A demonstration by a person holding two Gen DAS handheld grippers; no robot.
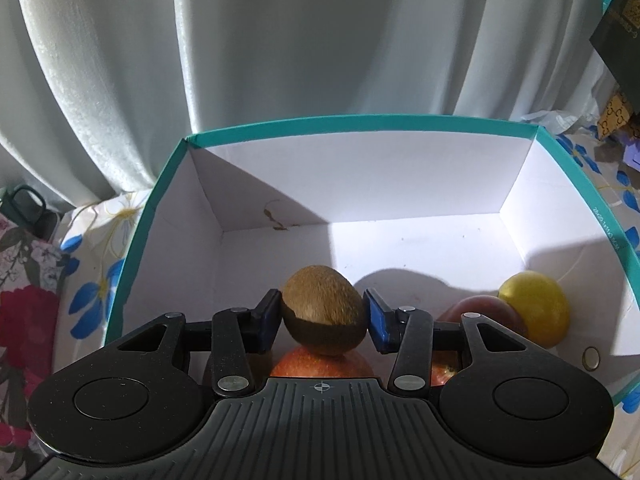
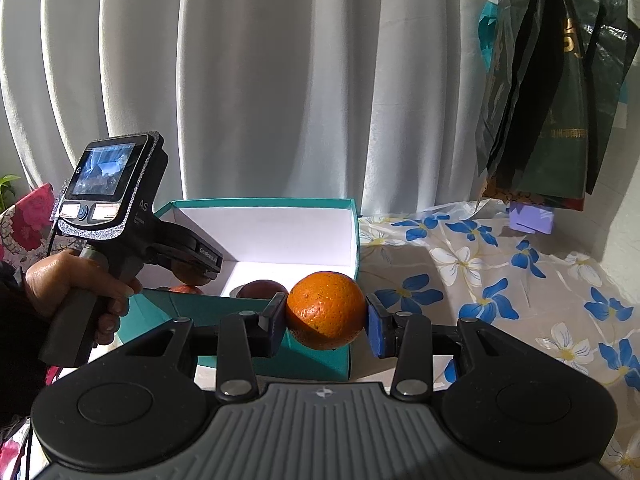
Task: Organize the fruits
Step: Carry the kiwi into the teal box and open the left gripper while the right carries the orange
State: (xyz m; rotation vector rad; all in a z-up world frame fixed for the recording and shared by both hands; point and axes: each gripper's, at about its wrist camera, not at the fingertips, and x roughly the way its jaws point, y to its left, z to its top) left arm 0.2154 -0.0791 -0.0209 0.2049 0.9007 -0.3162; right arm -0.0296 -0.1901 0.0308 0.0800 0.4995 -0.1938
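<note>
In the left wrist view my left gripper [image 1: 324,314] is shut on a brown kiwi [image 1: 322,300], both blue pads against its sides. It hangs inside the teal box [image 1: 360,126] with white walls, just above a red apple [image 1: 320,366]. A yellow lemon [image 1: 536,308] and a dark red fruit [image 1: 486,312] lie in the box's near right corner. In the right wrist view my right gripper [image 2: 326,316] is shut on an orange [image 2: 326,308], held in front of the box's [image 2: 260,204] near right corner. A hand [image 2: 76,284] holds the left gripper over the box.
The box stands on a tablecloth with blue and white flowers [image 2: 500,280]. A pale curtain [image 2: 260,80] hangs close behind it. Dark green bags [image 2: 548,100] hang at the right above a small purple thing [image 2: 532,220]. Red floral fabric [image 1: 28,320] lies left of the box.
</note>
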